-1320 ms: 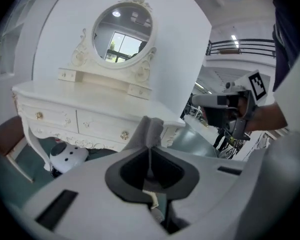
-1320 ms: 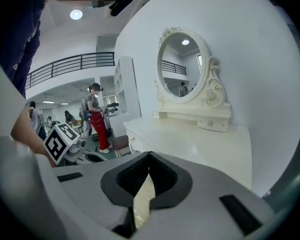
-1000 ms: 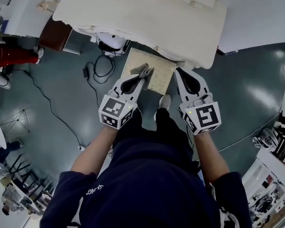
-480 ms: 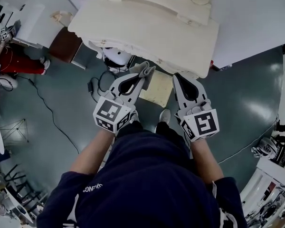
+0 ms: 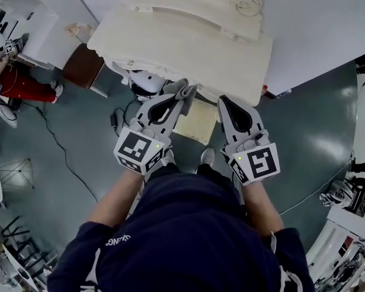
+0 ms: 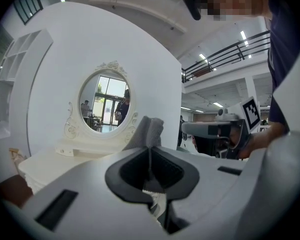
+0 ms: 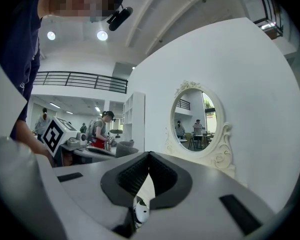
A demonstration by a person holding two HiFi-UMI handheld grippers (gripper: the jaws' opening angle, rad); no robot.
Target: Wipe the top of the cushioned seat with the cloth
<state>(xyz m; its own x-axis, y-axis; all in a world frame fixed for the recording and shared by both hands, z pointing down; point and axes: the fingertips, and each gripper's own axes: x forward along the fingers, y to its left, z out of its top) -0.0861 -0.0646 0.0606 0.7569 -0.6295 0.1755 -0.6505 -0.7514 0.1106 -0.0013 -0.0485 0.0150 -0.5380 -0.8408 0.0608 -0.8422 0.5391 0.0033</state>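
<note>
The cushioned seat [image 5: 198,121] is a beige square stool on the floor, partly tucked under a cream dressing table [image 5: 188,47]. It shows between my two grippers. My left gripper [image 5: 181,96] is shut on a grey cloth [image 5: 187,90], held up level with the table's front edge; the cloth [image 6: 147,130] sticks up past the jaws in the left gripper view. My right gripper [image 5: 224,100] is shut with nothing in it, beside the left one. In the right gripper view its jaws [image 7: 149,155] meet, and the cloth [image 7: 124,149] shows at the left.
An oval mirror [image 6: 104,103] in an ornate white frame stands on the dressing table against a white wall. A white robot-like device [image 5: 145,78] and black cables [image 5: 118,117] lie on the grey floor left of the seat. A brown stool [image 5: 82,67] stands further left.
Both grippers have lifted off the seat and moved toward the dressing table's edge, the cloth still in the left one. More of the seat is now hidden under the table.
</note>
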